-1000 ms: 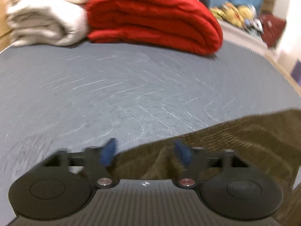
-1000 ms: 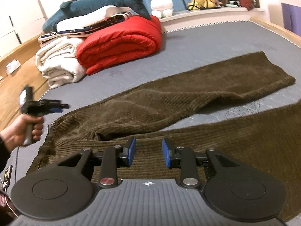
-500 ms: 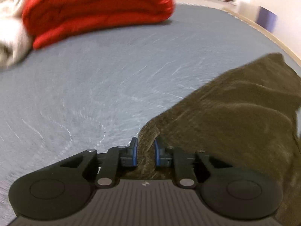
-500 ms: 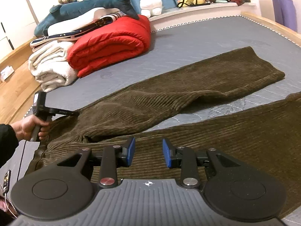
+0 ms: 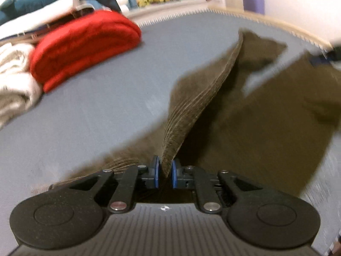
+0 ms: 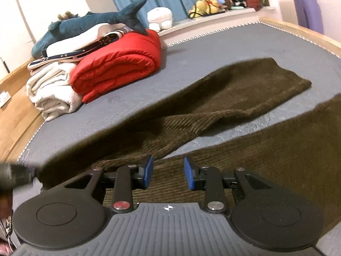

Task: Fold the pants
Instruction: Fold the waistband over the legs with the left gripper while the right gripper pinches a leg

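The brown corduroy pants (image 6: 223,111) sprawl across the grey bed (image 6: 223,49), with bare mattress at centre left and a wooden rim at right. A red quilt (image 6: 119,64) and cream towels (image 6: 53,87) crowd the upper left. The left tool (image 5: 164,171) is closing, pinching a ribbed fold; the right tool (image 6: 168,172) hovers part-open, empty, above the cloth.

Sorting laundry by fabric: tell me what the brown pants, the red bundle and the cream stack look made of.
Brown pants: likely corduroy, matte; parallel raised ribs run along the cloth. Red bundle: probably a padded synthetic quilt or jacket; smooth, faintly shiny shell, puffy stitched rolls. Cream stack: seemingly cotton or fleece, matte and soft; exact fibre unclear.
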Tool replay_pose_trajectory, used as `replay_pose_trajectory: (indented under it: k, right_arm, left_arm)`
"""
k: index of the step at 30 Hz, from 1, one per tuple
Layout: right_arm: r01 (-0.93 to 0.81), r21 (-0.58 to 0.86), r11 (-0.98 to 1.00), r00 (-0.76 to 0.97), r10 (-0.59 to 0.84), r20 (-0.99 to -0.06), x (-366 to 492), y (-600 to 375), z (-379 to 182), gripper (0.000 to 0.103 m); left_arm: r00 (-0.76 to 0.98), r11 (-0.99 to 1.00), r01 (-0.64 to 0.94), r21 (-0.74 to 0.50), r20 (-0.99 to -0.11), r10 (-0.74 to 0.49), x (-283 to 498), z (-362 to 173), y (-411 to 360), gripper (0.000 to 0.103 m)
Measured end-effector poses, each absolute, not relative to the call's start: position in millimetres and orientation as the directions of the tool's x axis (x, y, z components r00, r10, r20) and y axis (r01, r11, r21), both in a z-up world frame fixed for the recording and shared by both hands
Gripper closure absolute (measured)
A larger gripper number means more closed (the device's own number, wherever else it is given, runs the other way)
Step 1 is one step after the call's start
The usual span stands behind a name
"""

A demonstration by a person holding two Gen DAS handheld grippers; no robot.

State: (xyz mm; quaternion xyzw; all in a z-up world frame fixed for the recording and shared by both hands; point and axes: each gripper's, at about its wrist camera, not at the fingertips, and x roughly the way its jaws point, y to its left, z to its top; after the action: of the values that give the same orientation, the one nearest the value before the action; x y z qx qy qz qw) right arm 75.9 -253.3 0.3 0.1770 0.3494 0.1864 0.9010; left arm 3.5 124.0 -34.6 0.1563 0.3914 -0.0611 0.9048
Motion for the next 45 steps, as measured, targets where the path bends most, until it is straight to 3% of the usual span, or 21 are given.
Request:
replay_pose_trajectory:
  k: [3,5,6,8,11,14,19,22,25,27,30,34,37,42,45]
  right_arm:
    - [-0.209,0.436,0.875,0.686,0.449,-0.573,72,-251,-4,0.069]
    - [-0.21,0.413,0.886,0.685,0.435,-0.584,71,-250,-8,0.069]
    - [-0.206,0.407,0.89,0.683,0.428,-0.591,70,-250,-10,0.069]
    - [-0.19,0.41,0.892,0.675,0.422,-0.606,71,-254,-15,0.069]
    - [-0.176,0.417,0.892,0.671,0.418,-0.612,71,-259,-18,0.069]
    - [-0.174,0.4,0.9,0.678,0.404,-0.614,69,-262,-21,0.069]
    - [-0.159,0.391,0.907,0.665,0.391,-0.636,72,-264,-30,0.069]
    - [-0.163,0.381,0.91,0.662,0.387,-0.642,74,-262,-34,0.069]
    - [-0.161,0.383,0.91,0.661,0.387,-0.643,75,-260,-34,0.069]
    - [-0.159,0.387,0.908,0.663,0.388,-0.64,77,-259,-34,0.069]
    - [-0.153,0.387,0.909,0.677,0.382,-0.629,78,-257,-32,0.069]
    - [-0.113,0.399,0.91,0.716,0.353,-0.602,80,-262,-25,0.07]
    - [-0.07,0.428,0.901,0.76,0.326,-0.562,87,-281,-11,0.091]
    - [-0.015,0.424,0.905,0.811,0.259,-0.525,147,-317,7,0.091]
    - [0.033,0.433,0.901,0.796,0.238,-0.557,211,-340,-5,0.088]
  left_arm:
    - [0.651,0.946,0.227,0.232,-0.758,0.03,-20,-58,111,0.087]
    - [0.657,0.97,0.184,0.162,-0.753,0.001,-25,-47,116,0.083]
    - [0.676,0.983,0.151,0.105,-0.736,-0.025,-27,-36,124,0.066]
    - [0.713,0.997,0.068,-0.037,-0.697,-0.075,-32,-17,142,0.047]
    - [0.695,0.959,-0.057,-0.277,-0.701,-0.161,-32,-17,173,0.045]
    - [0.602,0.874,-0.154,-0.461,-0.745,-0.287,-19,-51,196,0.045]
    - [0.532,0.774,-0.373,-0.512,-0.802,-0.274,3,-89,230,0.042]
    - [0.58,0.721,-0.44,-0.535,-0.782,-0.226,5,-89,247,0.042]
    - [0.598,0.71,-0.469,-0.525,-0.781,-0.182,10,-89,254,0.05]
    - [0.589,0.741,-0.478,-0.472,-0.798,-0.128,10,-85,248,0.078]
    - [0.583,0.785,-0.473,-0.399,-0.81,-0.06,13,-80,239,0.089]
    - [0.588,0.807,-0.471,-0.356,-0.809,-0.014,13,-68,229,0.09]
    - [0.575,0.821,-0.464,-0.332,-0.818,-0.007,14,-66,227,0.09]
    - [0.57,0.833,-0.453,-0.317,-0.821,-0.002,19,-65,225,0.09]
    - [0.569,0.827,-0.457,-0.328,-0.822,-0.011,18,-65,229,0.09]
